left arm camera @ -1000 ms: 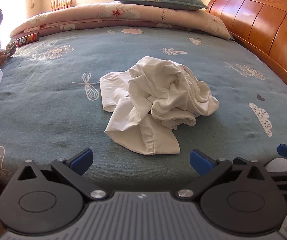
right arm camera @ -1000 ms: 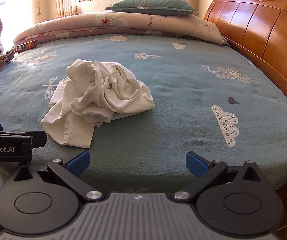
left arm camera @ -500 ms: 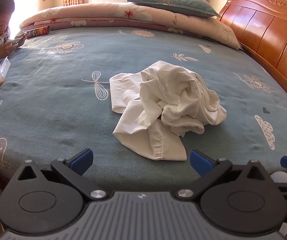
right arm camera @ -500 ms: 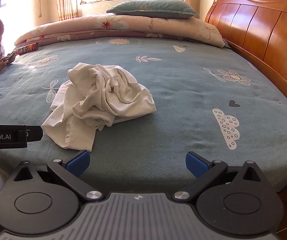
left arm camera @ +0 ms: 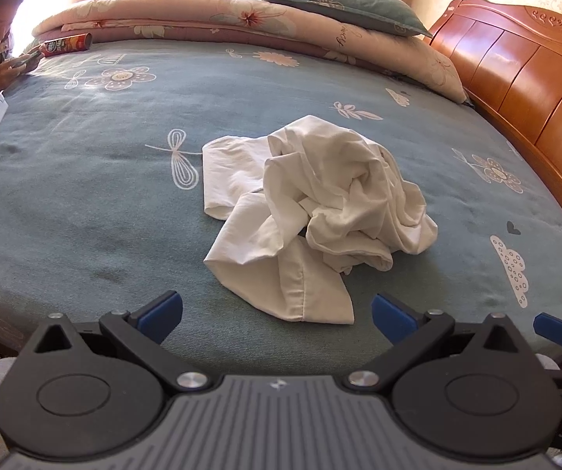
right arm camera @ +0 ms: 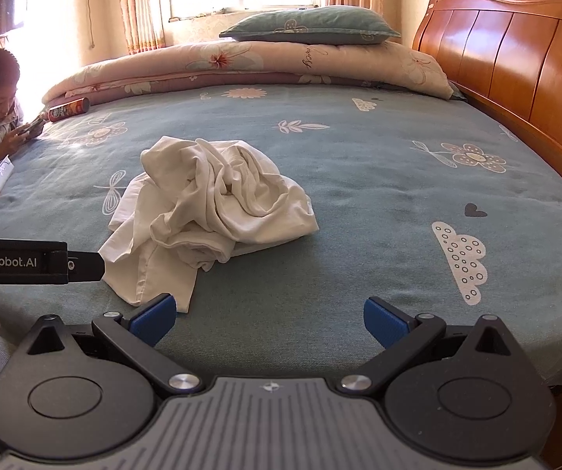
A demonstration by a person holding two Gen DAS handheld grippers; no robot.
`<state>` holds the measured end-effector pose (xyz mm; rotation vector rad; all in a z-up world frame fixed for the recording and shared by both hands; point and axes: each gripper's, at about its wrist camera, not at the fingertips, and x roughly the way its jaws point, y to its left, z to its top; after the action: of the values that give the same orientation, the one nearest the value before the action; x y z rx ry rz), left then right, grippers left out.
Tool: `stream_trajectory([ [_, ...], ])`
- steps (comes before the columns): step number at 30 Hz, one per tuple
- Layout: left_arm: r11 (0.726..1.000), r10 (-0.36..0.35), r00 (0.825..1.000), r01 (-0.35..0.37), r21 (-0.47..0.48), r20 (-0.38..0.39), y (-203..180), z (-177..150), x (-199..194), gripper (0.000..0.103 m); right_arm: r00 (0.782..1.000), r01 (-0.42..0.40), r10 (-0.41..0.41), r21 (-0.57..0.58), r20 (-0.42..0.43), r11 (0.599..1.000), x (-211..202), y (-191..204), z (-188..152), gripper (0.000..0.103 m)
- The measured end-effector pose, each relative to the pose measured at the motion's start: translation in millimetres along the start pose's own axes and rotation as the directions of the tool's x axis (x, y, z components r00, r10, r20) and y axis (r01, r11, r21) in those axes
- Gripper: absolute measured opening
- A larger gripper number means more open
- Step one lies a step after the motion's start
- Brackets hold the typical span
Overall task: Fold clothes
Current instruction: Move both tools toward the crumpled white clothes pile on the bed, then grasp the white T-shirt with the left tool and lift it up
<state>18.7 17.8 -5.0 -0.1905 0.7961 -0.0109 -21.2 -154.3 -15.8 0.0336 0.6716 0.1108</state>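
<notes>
Lying crumpled, white garment (left arm camera: 312,211) just ahead of both hand-held grippers (left arm camera: 277,309) (right arm camera: 269,315) (fingers spread).

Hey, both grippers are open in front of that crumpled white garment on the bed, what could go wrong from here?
The white garment lies bunched in layers, so the left gripper may pinch several folds at once and lift a tangle. The hemmed flap nearest it is doubled over, so the true edge is hard to pick. The right gripper sits off to the side, so its reach may drag the pile across the blue sheet.
</notes>
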Motion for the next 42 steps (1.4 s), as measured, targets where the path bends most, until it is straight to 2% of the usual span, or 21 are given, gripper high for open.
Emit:
stream_trajectory([
  [4,1.000,-0.004,1.000,0.004,0.008,0.019,-2,2,3,0.103,0.998,-0.034,0.032,0.030,0.052,0.999,-2,-8,1,0.103],
  [10,0.999,-0.026,0.999,0.026,0.023,0.018,-3,2,15,0.103,0.996,-0.079,0.075,0.061,0.057,0.995,6,-15,0,0.103],
  [13,0.998,-0.062,0.996,0.062,-0.007,0.060,0,2,21,0.103,0.992,-0.105,0.099,0.075,0.076,0.992,11,-20,-1,0.103],
  [17,0.998,-0.059,0.993,0.057,0.015,0.106,0,7,32,0.102,0.988,-0.108,0.100,0.059,0.114,0.992,22,-25,-1,0.103],
  [22,0.996,-0.054,0.995,0.048,0.073,0.081,-3,14,49,0.102,0.991,-0.122,0.117,0.089,0.062,0.989,46,-32,4,0.103],
  [25,0.994,-0.038,0.996,0.030,0.101,0.078,-6,14,59,0.102,0.992,-0.127,0.124,0.084,0.038,0.988,58,-33,7,0.095],
  [29,0.987,-0.023,0.996,0.009,0.161,0.087,-11,14,67,0.102,0.992,-0.121,0.119,0.072,0.038,0.990,67,-33,8,0.093],
  [36,0.978,-0.038,0.997,0.023,0.206,0.066,-14,17,74,0.102,0.994,-0.105,0.105,0.035,0.027,0.994,77,-30,9,0.093],
  [42,0.969,-0.058,0.997,0.045,0.241,0.046,-16,20,75,0.102,0.992,-0.123,0.122,0.045,0.014,0.991,83,-32,8,0.093],
])
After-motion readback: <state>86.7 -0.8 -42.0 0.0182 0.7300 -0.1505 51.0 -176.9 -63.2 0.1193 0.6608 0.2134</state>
